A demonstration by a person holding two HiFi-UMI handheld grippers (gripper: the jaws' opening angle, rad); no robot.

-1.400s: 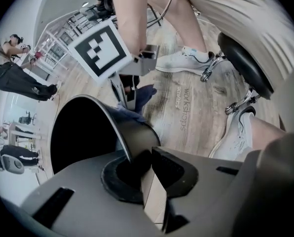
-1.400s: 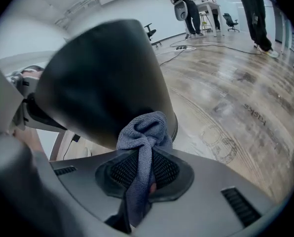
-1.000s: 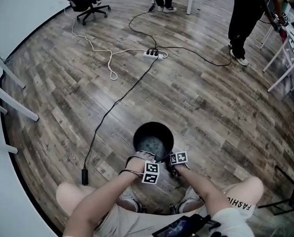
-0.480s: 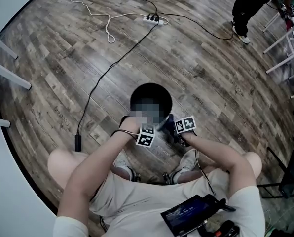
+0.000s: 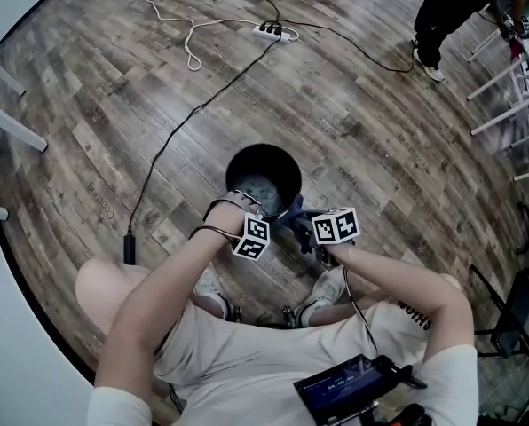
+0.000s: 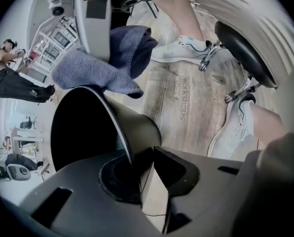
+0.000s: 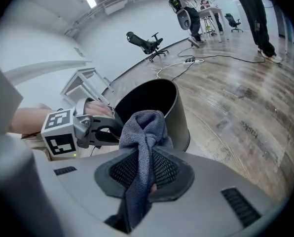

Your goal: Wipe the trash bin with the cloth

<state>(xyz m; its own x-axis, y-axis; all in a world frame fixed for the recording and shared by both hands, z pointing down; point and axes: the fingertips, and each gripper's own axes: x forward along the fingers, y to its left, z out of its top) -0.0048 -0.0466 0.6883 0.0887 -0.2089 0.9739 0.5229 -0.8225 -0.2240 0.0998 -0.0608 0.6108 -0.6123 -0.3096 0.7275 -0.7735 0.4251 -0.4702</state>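
While trash bin (image 5: 278, 162) stands upright, mouth up, right gripper (image 7: 142, 169) clamps cloth (image 7: 144, 127)

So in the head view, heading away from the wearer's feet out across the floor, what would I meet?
white shoes → trash bin → power strip
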